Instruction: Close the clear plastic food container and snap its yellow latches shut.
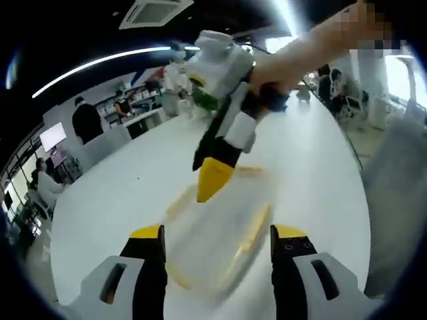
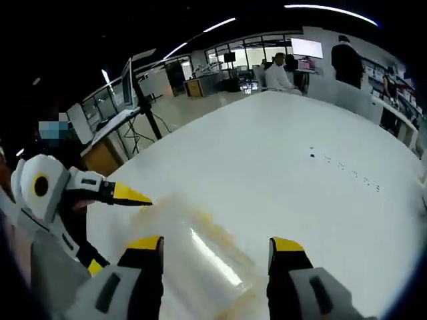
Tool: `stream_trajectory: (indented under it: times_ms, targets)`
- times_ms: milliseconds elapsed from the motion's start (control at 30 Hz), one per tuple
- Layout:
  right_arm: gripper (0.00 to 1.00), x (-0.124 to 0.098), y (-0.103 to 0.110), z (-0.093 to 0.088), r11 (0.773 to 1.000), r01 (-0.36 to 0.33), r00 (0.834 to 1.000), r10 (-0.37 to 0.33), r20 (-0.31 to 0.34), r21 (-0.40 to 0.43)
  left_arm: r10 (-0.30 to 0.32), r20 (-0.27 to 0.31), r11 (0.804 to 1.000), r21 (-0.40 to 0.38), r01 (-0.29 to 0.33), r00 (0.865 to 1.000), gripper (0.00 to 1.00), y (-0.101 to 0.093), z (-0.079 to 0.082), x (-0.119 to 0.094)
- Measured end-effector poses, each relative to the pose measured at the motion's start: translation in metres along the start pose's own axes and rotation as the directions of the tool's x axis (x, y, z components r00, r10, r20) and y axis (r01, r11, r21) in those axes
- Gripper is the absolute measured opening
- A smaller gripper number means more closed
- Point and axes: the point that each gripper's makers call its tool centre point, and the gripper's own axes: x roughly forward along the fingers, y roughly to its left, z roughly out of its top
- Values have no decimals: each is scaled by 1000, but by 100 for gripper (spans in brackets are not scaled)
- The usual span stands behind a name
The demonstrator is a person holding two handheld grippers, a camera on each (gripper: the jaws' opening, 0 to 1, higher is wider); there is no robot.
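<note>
A: Clear plastic food container with yellow latches [image 1: 217, 237] lies on the large white table [image 1: 120, 200], blurred, between the left gripper's [image 1: 217, 243] two yellow-tipped jaws, which stand apart.

B: Touching it?

A: Cannot tell; blur. The right gripper [image 1: 213, 179] reaches in from beyond the container, yellow tip at the container's far edge.

B: Its own camera?

A: Right gripper [image 2: 217, 253] jaws also stand apart, the container [image 2: 200, 253] between and just beyond them. The left gripper [image 2: 130, 195] points its yellow tip at the container's side.

B: Any writing?

A: None readable. Small dark marks [image 2: 343, 167] on the table, well beyond the container, too small to read.
</note>
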Motion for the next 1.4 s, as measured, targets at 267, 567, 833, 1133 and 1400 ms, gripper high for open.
stream_trajectory:
  times_ms: [267, 567, 833, 1133, 1400]
  targets:
    - [61, -17, 0, -24, 992, 66, 997, -70, 28, 112, 37, -41, 991, -126, -42, 998, 65, 15, -19, -1]
    - [57, -11, 9, -40, 988, 60, 998, -63, 17, 142, -4, -81, 982, -186, -11, 997, 67, 16, -34, 6]
    - [57, -6, 2, -31, 985, 61, 997, -67, 30, 162, 2, -89, 982, -187, -19, 996, 64, 25, -36, 11]
    - [57, 3, -12, -18, 984, 70, 996, -78, 42, 162, 8, -92, 986, -167, -24, 996, 63, 39, -35, 20]
    - [58, 6, -15, -14, 983, 81, 994, -92, 59, 164, 20, -95, 987, -155, -35, 995, 61, 44, -35, 20]
